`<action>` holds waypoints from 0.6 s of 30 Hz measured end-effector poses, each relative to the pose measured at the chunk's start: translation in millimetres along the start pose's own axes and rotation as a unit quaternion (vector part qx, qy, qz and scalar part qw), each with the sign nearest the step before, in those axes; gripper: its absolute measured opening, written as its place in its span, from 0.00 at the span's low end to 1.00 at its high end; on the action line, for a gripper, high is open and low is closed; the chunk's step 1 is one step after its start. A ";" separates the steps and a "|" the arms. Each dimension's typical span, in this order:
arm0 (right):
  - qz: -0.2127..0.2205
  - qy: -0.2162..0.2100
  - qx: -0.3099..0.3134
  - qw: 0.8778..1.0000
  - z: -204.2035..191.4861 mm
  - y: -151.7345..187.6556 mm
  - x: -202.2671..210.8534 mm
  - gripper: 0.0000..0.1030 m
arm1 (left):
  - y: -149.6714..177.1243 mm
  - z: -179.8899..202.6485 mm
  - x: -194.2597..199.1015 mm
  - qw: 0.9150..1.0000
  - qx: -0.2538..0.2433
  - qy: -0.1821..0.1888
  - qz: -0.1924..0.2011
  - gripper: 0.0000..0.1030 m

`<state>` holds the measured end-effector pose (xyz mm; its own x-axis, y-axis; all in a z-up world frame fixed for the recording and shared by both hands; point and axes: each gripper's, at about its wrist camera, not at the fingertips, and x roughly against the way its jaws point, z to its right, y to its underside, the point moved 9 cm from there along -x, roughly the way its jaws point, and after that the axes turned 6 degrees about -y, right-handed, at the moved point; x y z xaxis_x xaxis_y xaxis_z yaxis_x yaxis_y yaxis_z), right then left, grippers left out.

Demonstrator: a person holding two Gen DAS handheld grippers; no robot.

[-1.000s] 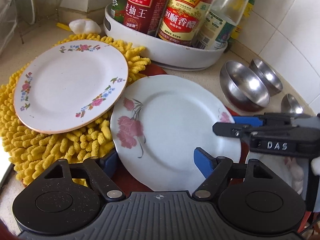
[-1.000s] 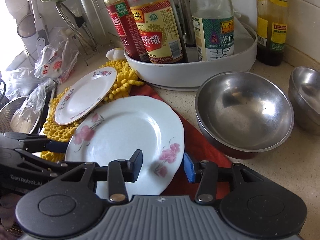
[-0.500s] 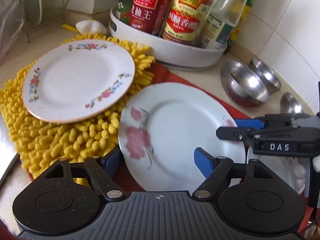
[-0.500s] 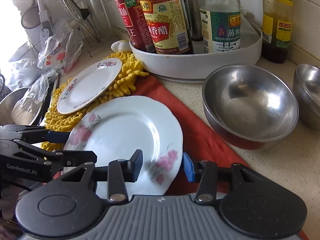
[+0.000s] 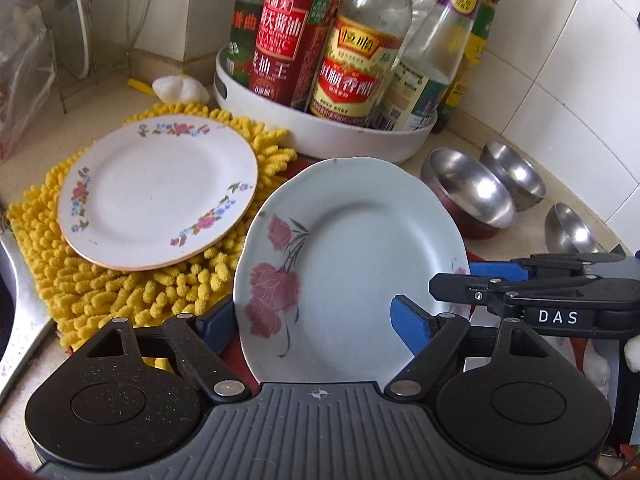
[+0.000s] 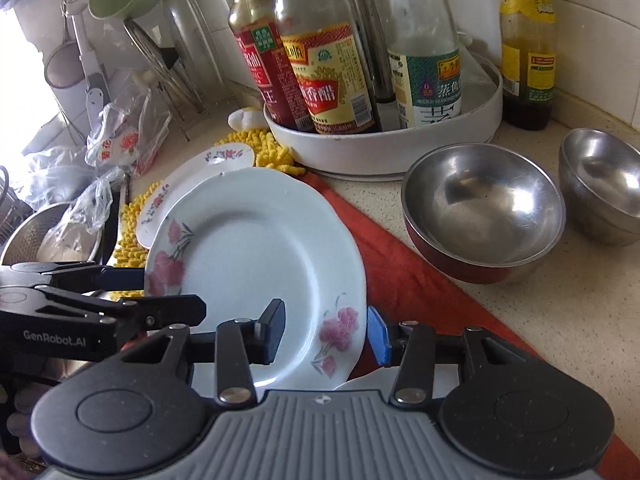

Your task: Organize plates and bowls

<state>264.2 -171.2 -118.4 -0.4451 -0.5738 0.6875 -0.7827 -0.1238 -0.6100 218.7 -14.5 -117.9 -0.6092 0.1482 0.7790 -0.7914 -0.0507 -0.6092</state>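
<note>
A pale blue plate with pink roses (image 5: 352, 264) is tilted up off the red cloth, its far edge raised; it also shows in the right wrist view (image 6: 256, 264). My left gripper (image 5: 316, 322) straddles its near rim, one finger under and one over. My right gripper (image 6: 326, 332) straddles its other rim. A white plate with a flower border (image 5: 156, 188) lies on a yellow chenille mat (image 5: 132, 284). Three steel bowls (image 5: 472, 192) stand to the right; the nearest (image 6: 484, 208) has a red outside.
A white round tray (image 5: 320, 132) holding several sauce bottles stands behind the plates against the tiled wall. A red cloth (image 6: 404, 276) lies under the rose plate. A plastic bag (image 6: 120, 136) and a rack stand at the left. A metal basin (image 6: 36, 236) is at far left.
The rose plate has gone from lying flat to tilted up, its far edge raised, held between both grippers. Both grippers rose and drew back slightly.
</note>
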 end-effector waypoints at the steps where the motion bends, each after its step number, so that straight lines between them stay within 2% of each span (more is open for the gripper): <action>1: 0.003 0.000 0.000 1.000 -1.8 -0.6 3.8 0.42 | -1.7 1.4 3.0 1.000 -0.002 0.001 0.004 0.84; 8: 0.028 0.009 0.008 1.000 -11.4 -5.0 30.4 0.42 | -9.7 9.2 21.9 1.000 -0.010 0.005 0.026 0.85; 13: 0.025 0.017 -0.005 1.000 -6.8 -1.5 36.6 0.42 | -3.9 15.1 16.1 1.000 -0.011 0.007 0.010 0.85; 18: 0.018 0.029 -0.031 0.999 4.0 18.1 58.9 0.42 | 2.6 28.9 21.5 0.999 -0.021 0.029 0.006 0.85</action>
<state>225.5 -210.4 -90.5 -0.4953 -0.5295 0.6886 -0.7912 -0.0524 -0.6094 202.1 -39.9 -98.5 -0.6138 0.2048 0.7624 -0.7803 -0.0106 -0.6254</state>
